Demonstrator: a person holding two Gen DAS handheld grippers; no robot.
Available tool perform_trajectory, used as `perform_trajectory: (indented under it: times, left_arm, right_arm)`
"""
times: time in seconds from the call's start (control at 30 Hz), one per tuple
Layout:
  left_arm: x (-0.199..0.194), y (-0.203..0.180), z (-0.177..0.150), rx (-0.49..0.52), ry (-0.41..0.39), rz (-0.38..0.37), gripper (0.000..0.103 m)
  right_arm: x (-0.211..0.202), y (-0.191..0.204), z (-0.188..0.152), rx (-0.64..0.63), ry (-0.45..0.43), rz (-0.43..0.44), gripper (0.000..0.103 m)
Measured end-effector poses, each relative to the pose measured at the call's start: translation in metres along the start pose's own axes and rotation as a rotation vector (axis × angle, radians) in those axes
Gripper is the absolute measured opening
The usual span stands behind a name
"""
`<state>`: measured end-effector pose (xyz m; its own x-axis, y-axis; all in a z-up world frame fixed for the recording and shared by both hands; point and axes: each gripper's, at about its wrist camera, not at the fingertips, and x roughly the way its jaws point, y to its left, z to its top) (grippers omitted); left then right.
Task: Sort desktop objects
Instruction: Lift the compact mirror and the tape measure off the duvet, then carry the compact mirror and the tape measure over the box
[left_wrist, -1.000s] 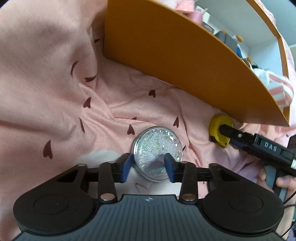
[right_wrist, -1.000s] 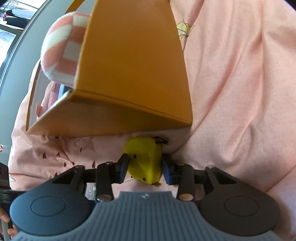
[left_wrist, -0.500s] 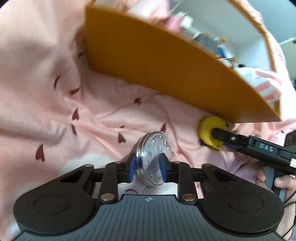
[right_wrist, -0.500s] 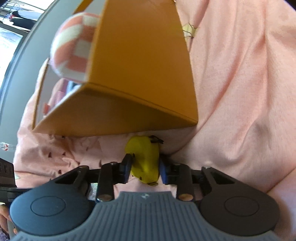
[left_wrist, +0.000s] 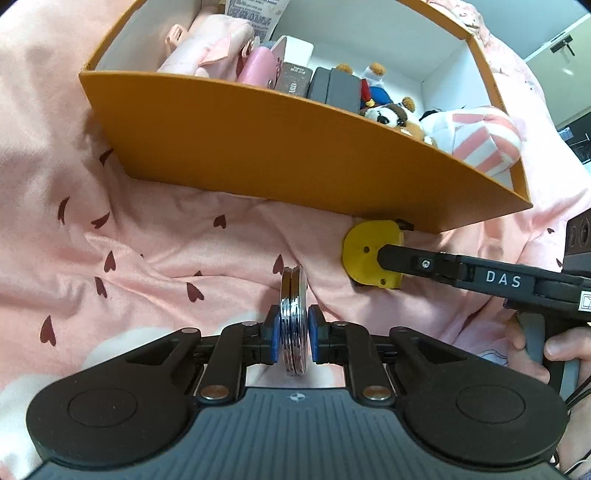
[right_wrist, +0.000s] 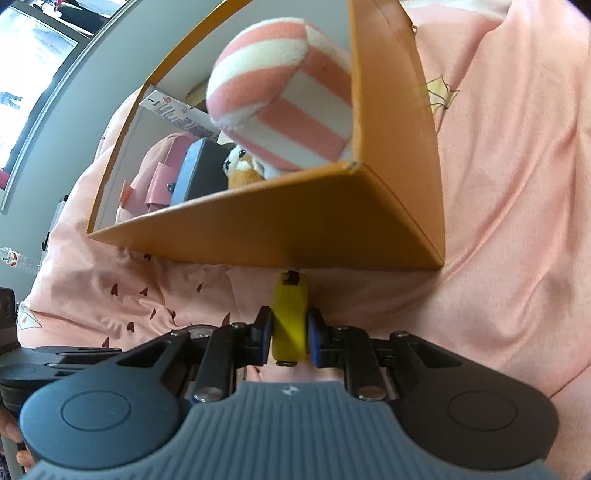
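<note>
Across the whole surface: pink cloth (left_wrist: 155, 251) with small dark hearts, rumpled; whether a desk lies under it cannot be told

Orange box (left_wrist: 280, 147), open-topped, already holding a striped plush ball (right_wrist: 284, 96), a small plush animal (left_wrist: 395, 118), a pink pouch (left_wrist: 258, 66) and dark cases; its far contents are cut off by the near wall

Right gripper (right_wrist: 290, 332): jaws closing, blue pads against the flat sides of the yellow tape measure (right_wrist: 290, 317), which sits just below the box's near wall, close to its corner

Left gripper (left_wrist: 293, 334): jaws together on the round silver compact (left_wrist: 293, 317), held on edge just above the cloth

Risks, as judged: the compact is thin, smooth and gripped near its lower rim, so it may pivot or slip on the lift; the tape measure lies close under the box wall and could knock it on rising

Hard to read: the compact's face and the printed carton at the back of the box
</note>
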<state>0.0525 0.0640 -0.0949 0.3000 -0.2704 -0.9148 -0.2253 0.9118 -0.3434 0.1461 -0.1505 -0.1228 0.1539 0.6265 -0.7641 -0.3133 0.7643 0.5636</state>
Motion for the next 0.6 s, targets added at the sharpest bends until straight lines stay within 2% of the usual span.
perform_trajectory:
  times: [0.07, 0.17, 0.2, 0.4, 0.6]
  left_arm:
    - [-0.005, -0.002, -0.001, 0.010, -0.012, 0.002, 0.015]
    - [-0.017, -0.004, 0.000, 0.028, -0.042, 0.008, 0.015]
    - [-0.023, -0.004, 0.001, 0.034, -0.055, 0.004, 0.015]
    - [-0.062, -0.015, 0.012, 0.062, -0.128, -0.068, 0.015]
    - [-0.101, -0.030, 0.033, 0.098, -0.233, -0.134, 0.015]
  right_arm:
    - [0.001, 0.005, -0.001, -0.018, 0.000, -0.013, 0.021]
    - [-0.023, 0.011, -0.007, -0.060, -0.012, -0.034, 0.021]
    - [-0.015, 0.017, -0.009, -0.073, -0.017, -0.034, 0.021]
    - [-0.055, 0.039, -0.009, -0.142, -0.048, 0.021, 0.021]
    - [-0.100, 0.063, 0.005, -0.207, -0.128, 0.076, 0.021]
